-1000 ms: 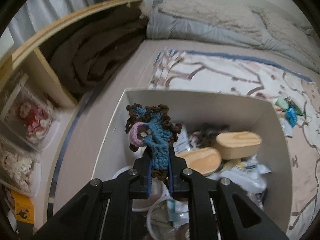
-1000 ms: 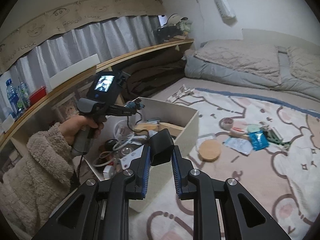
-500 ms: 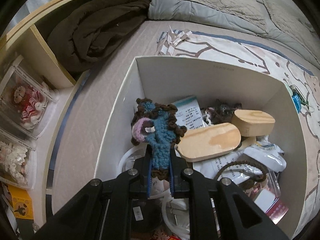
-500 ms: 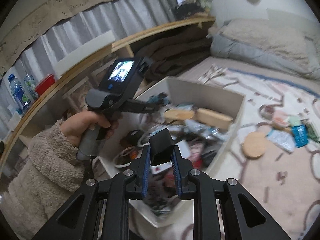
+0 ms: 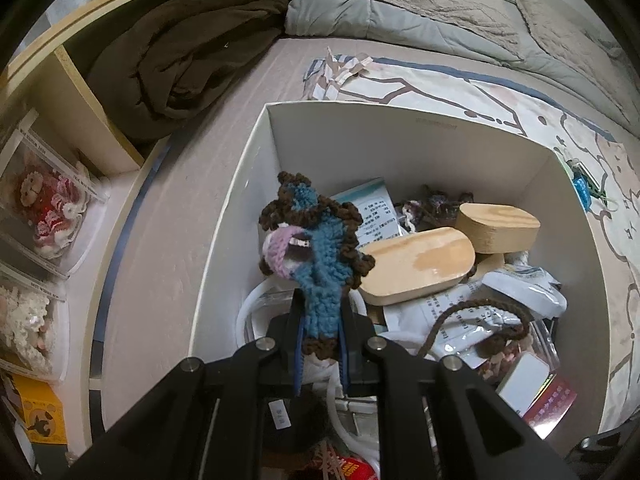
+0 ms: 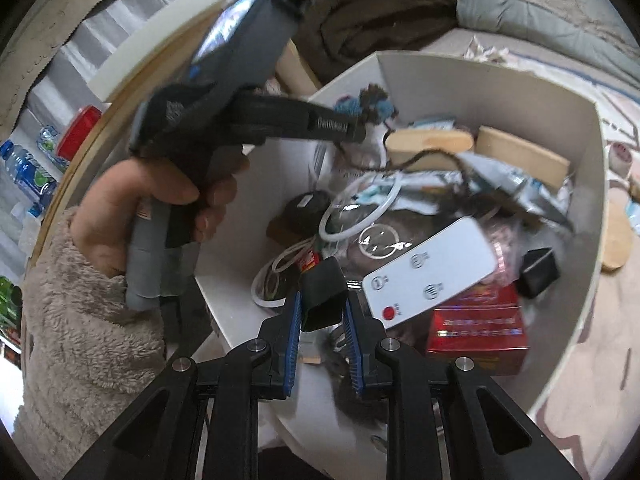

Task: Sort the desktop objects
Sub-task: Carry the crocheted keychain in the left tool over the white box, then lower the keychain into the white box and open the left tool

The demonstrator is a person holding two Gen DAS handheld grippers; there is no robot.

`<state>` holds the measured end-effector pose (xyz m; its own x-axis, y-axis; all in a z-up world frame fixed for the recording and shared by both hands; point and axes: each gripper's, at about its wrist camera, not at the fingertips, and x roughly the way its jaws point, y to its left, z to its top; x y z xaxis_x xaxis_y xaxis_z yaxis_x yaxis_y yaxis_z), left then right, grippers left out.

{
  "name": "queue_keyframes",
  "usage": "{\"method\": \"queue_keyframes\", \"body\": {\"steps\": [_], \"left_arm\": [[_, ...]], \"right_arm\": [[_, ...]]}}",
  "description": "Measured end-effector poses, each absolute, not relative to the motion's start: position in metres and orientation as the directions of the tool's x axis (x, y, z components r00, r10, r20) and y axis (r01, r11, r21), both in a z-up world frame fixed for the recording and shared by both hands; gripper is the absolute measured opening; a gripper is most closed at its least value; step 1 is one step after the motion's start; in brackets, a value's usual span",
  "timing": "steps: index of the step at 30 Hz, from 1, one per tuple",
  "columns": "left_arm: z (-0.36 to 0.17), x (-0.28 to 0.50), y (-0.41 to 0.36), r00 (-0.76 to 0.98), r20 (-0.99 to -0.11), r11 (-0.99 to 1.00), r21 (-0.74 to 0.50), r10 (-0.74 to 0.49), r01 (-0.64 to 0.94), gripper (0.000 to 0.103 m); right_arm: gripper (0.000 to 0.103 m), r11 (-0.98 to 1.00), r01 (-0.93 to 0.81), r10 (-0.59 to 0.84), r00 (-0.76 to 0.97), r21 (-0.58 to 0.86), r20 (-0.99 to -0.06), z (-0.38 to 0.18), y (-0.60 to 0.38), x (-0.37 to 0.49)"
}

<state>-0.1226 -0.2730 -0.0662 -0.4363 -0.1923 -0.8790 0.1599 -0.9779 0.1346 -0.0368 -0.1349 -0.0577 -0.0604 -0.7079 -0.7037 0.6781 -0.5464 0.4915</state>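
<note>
Clenched on a blue and brown crochet piece [image 5: 316, 264], the left gripper [image 5: 320, 344] held it above the near-left corner of the white box [image 5: 400, 120], with the yarn's long axis running straight out between the pads, away from the camera. Likewise, the right gripper [image 6: 322, 316] was pinched on a small black block [image 6: 323, 298], also over the box, the block standing up out of the blue pads.

Writing was scarce: pale lettering ran along the left gripper's side in the right wrist view, too blurred to read, and the printed leaflet [image 5: 374, 216] beside the oval wooden lid [image 5: 420, 266] carried small text that was not legible.

Only the right wrist view showed the person's hand [image 6: 160, 204] and fleecy sleeve [image 6: 80, 320] on the handle, a white remote [image 6: 432, 268] with a red button, and a red packet [image 6: 476, 328]. Only the left wrist view showed the shelf cases [image 5: 44, 208] with dolls.
</note>
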Motion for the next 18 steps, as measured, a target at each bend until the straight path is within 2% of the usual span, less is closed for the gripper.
{"method": "queue_keyframes", "body": {"steps": [11, 13, 14, 15, 18], "left_arm": [[-0.069, -0.122, -0.272, -0.427, -0.886, -0.981, 0.125, -0.178, 0.148, 0.014], [-0.068, -0.121, -0.272, -0.43, -0.887, -0.982, 0.115, -0.169, 0.149, 0.014], [-0.068, -0.121, -0.273, -0.431, -0.887, -0.982, 0.109, -0.165, 0.151, 0.014], [-0.068, -0.121, -0.273, -0.43, -0.888, -0.982, 0.105, -0.162, 0.154, 0.014], [-0.069, -0.121, -0.274, -0.424, -0.892, -0.982, 0.1, -0.16, 0.16, 0.014]], "right_arm": [[0.023, -0.558, 0.638, -0.695, -0.01, 0.531, -0.718, -0.065, -0.148, -0.037], [0.032, -0.563, 0.639, -0.692, -0.018, 0.524, -0.721, -0.066, -0.147, -0.037], [0.043, -0.563, 0.642, -0.694, -0.024, 0.521, -0.72, -0.065, -0.145, -0.036], [0.049, -0.559, 0.646, -0.698, -0.029, 0.519, -0.715, -0.064, -0.143, -0.034], [0.049, -0.555, 0.659, -0.7, -0.04, 0.508, -0.713, -0.06, -0.14, -0.028]]}}
